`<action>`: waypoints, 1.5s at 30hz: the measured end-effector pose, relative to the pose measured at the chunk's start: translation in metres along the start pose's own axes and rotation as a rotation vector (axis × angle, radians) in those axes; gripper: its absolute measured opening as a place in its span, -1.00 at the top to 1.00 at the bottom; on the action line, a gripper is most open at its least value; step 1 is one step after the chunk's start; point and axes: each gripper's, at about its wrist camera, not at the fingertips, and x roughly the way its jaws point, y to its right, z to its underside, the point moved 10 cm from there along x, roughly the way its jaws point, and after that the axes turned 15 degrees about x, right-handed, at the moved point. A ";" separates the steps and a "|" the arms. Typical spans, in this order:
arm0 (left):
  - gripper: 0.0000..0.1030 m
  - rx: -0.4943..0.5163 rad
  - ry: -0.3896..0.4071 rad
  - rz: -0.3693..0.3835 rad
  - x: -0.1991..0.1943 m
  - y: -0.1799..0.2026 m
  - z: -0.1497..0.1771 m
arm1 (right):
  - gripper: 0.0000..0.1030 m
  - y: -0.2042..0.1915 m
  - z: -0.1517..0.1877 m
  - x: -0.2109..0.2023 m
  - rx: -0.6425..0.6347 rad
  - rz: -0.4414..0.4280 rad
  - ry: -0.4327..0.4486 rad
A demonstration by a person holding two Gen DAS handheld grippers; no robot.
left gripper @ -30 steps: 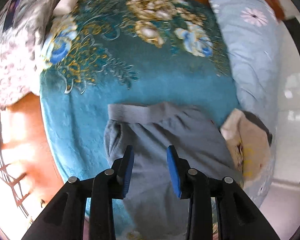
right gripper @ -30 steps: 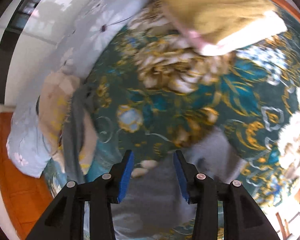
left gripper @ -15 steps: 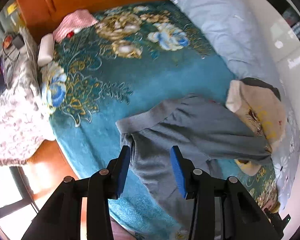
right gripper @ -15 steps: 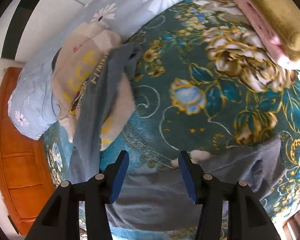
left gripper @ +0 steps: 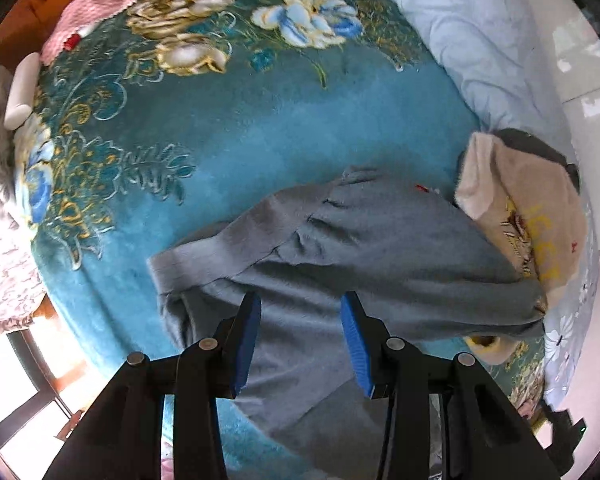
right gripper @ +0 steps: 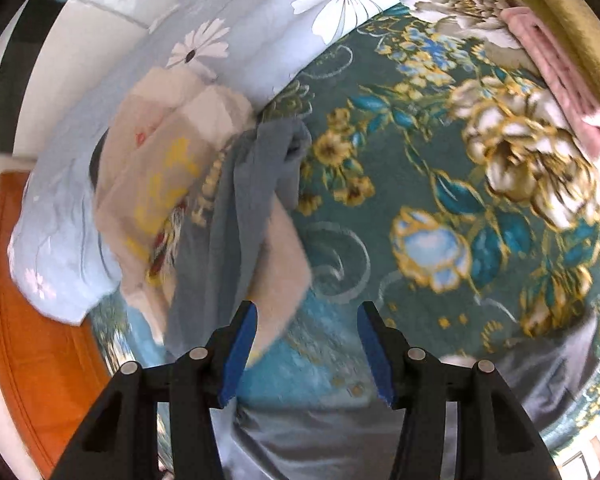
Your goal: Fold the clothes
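Each hand-held gripper, left (left gripper: 300,332) and right (right gripper: 306,344), has a black angular frame with round silver screws at its joints and two flat fingers (left gripper: 247,340) faced with bright blue pads (right gripper: 374,354).

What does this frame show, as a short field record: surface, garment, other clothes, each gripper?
surface: teal floral blanket on a bed
garment: grey sweater, spread out, unfolded
sleeve: one grey sleeve draped over the beige garment
bedding: pale daisy quilt at the bed's edge
left gripper: open, above the sweater, holding nothing
right gripper: open, holding nothing
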 end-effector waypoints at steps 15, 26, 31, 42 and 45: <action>0.18 -0.068 -0.100 -0.071 0.048 -0.010 -0.010 | 0.64 -0.055 -0.118 0.102 0.077 0.066 0.014; 0.18 -0.066 -0.094 -0.053 0.049 0.012 -0.019 | 0.93 -0.058 -0.100 -0.048 -0.065 -0.234 0.185; 0.18 -0.033 -0.124 -0.033 0.054 0.033 -0.010 | 0.93 0.079 -0.085 -0.018 0.061 0.048 0.151; 0.18 -0.019 -0.102 -0.036 0.039 0.040 -0.020 | 0.68 0.176 -0.071 0.010 0.244 0.235 0.109; 0.18 -0.073 -0.092 -0.002 0.040 0.032 -0.029 | 0.47 0.173 -0.079 -0.009 0.220 0.294 0.166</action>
